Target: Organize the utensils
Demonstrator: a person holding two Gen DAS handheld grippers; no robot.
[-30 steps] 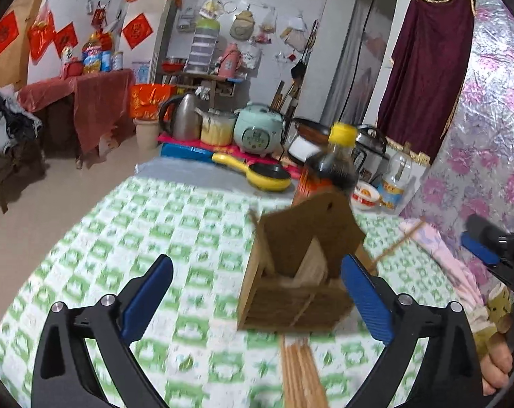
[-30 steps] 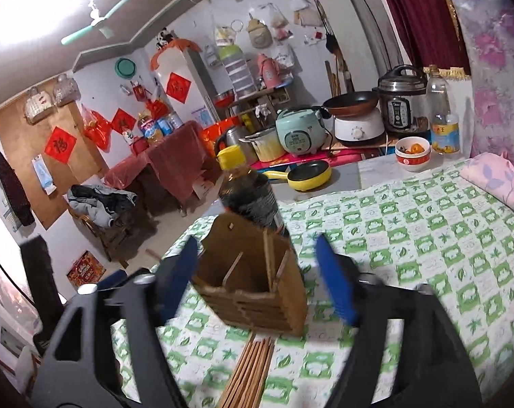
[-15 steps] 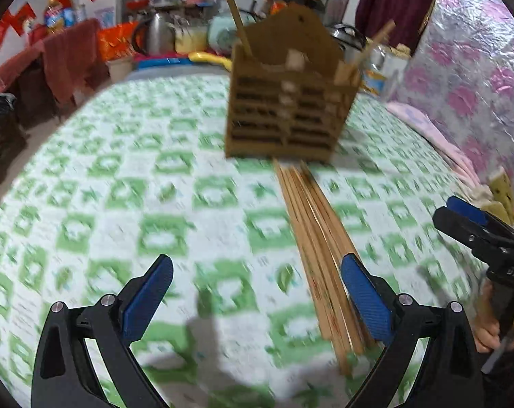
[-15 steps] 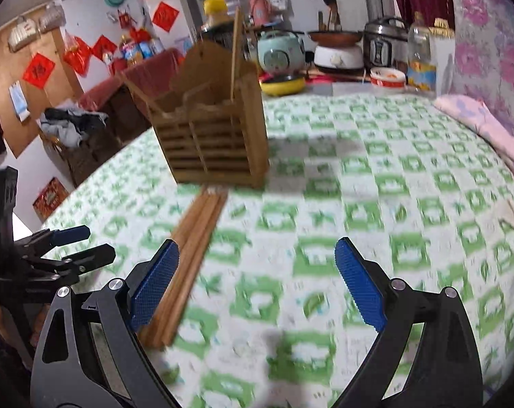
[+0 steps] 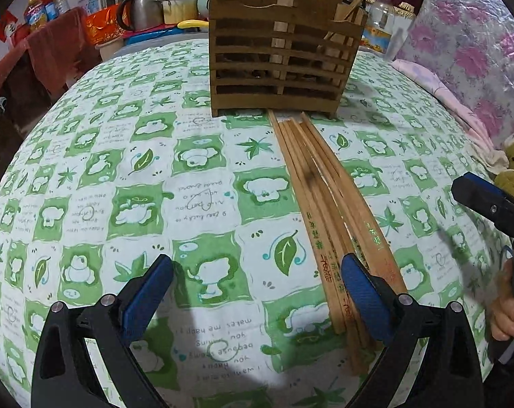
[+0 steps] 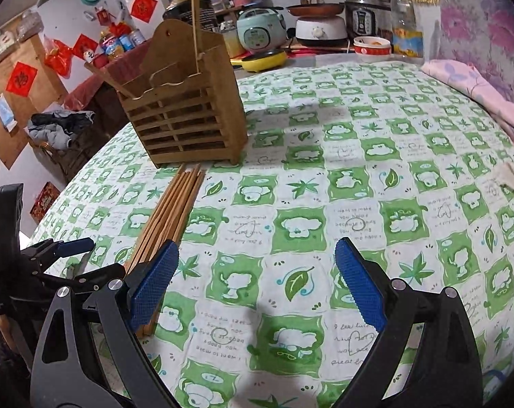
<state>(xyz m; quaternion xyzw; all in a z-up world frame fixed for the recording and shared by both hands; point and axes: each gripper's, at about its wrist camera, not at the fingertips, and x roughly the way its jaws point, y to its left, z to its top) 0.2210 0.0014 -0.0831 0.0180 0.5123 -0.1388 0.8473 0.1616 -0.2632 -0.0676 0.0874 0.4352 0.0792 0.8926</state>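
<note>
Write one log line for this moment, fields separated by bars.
left tongs: open, empty | right tongs: open, empty | chopsticks: bundle flat on tablecloth | holder: upright, two sticks inside

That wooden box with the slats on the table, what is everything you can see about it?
The wooden holder looks like brown wood or bamboo, with a front of horizontal slats and a taller, peaked back panel that has a small hole near the top. Dividers split its open top into compartments. It stands upright on the green checked tablecloth. A few chopsticks lean inside it already. The loose bundle of chopsticks lies flat on the cloth, tips right at its base.
</note>
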